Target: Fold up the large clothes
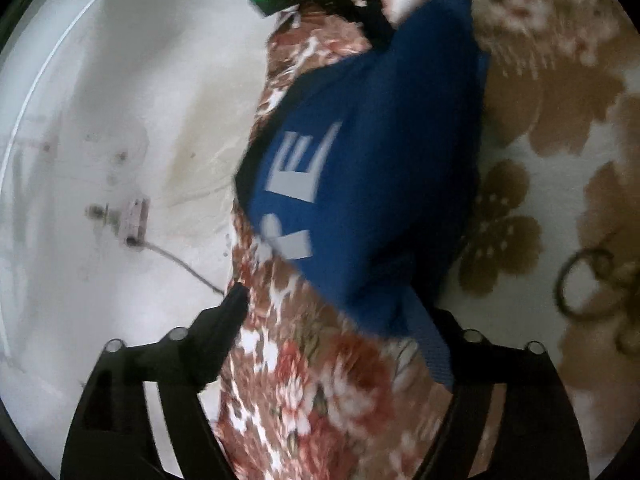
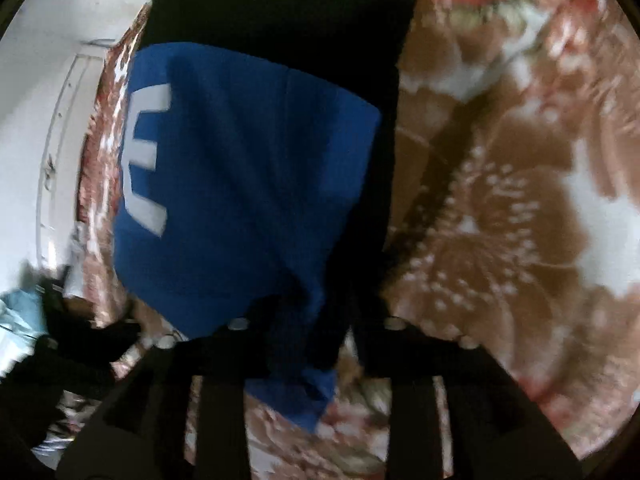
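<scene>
Plainly, white letters "RE" show on the blue garment (image 1: pixel 372 168).

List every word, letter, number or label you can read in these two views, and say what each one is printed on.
"RE": large pale letters on the blue garment, left wrist view; the R is partly cut off by a fold, so the word is incomplete.
"E": the same print on the blue garment, right wrist view; only this letter shows.
Nothing else is readable on the floral bedcover.
</scene>
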